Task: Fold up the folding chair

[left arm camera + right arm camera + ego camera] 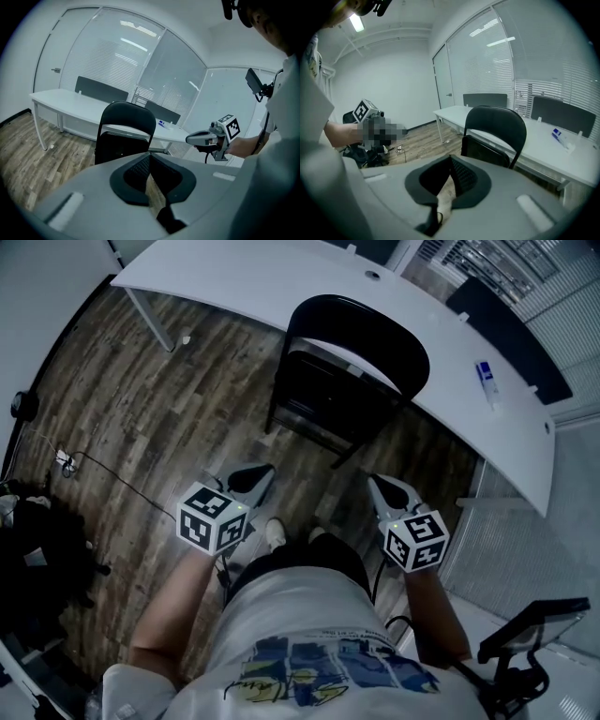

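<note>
The folding chair [352, 371] is seen standing open by the near edge of the white counter [281, 277], apart from both claws. The left claw [263, 472] and right claw [376, 483] are carried shut, nothing held. Were the chair shoved with shut claws, it could be skidded into the counter or tipped, not folded.

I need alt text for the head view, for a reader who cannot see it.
A black folding chair stands unfolded at a white desk, seen from above. Nearer, the person holds the left tool and right tool, both shut and empty, pointing toward it.
</note>
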Motion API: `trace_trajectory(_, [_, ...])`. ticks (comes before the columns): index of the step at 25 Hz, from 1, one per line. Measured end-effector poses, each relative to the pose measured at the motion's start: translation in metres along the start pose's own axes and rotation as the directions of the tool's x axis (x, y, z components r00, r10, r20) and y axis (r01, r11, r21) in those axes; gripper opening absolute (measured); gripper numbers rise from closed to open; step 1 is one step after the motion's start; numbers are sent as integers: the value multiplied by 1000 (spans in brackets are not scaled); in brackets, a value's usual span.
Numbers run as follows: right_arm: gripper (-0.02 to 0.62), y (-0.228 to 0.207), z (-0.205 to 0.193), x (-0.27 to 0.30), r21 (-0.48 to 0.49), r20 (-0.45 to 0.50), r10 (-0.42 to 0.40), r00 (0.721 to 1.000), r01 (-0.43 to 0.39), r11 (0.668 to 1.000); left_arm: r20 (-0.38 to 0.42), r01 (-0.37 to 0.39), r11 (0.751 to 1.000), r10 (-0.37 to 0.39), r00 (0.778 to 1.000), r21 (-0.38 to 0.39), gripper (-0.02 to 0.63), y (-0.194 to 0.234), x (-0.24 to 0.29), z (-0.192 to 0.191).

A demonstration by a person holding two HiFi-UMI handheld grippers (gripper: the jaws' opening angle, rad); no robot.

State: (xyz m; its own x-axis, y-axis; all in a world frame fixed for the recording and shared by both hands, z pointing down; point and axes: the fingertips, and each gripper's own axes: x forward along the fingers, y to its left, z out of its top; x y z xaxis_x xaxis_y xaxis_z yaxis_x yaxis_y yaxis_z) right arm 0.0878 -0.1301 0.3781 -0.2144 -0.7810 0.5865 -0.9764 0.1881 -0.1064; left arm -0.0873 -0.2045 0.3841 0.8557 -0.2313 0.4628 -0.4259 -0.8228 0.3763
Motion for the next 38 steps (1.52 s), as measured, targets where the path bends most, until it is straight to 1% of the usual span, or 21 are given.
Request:
trace_trajectory(4, [3, 4, -3, -21, -10, 13, -4, 1000, 4, 1000, 6, 18, 1000, -18, 1000, 20, 3, -21, -1, 2])
trace_trajectory(7, [3, 3, -10, -39, 0, 30, -14, 999, 14, 1000, 0, 24, 999, -24, 1000, 32, 3, -39, 1, -1])
trace_trajectory(12, [3, -5, -35, -68, 42, 41, -34, 999, 33, 999, -3, 57, 996, -57, 998, 67, 3, -81, 6, 1])
trace_trajectory(14, [3, -3, -45, -83, 52, 46, -39, 998, 37, 998, -4, 58, 994, -58, 998, 88, 3, -96, 3, -1])
trace_trajectory(16, [3, 0, -55, -99, 58, 50, -43, 998, 40, 998, -2, 53, 993, -53, 999, 101, 3, -110, 0, -6])
trace_trajectory(21, [3, 11, -68, -133, 56, 77, -51, 996, 47, 997, 11, 54, 993, -55, 998, 105, 3, -141, -12, -20])
trace_trajectory(26, [3, 24, -86, -160, 58, 97, -53, 994, 48, 997, 12, 54, 992, -56, 998, 114, 3, -170, -23, -41])
trace_trajectory(33, [3, 49, -107, -194, 62, 121, -43, 992, 36, 997, -1, 48, 993, -48, 999, 112, 3, -203, -44, -70])
trace_trajectory(38, [3, 66, -114, -213, 53, 144, -34, 989, 26, 998, 4, 29, 992, -30, 1000, 125, 3, -220, -62, -80])
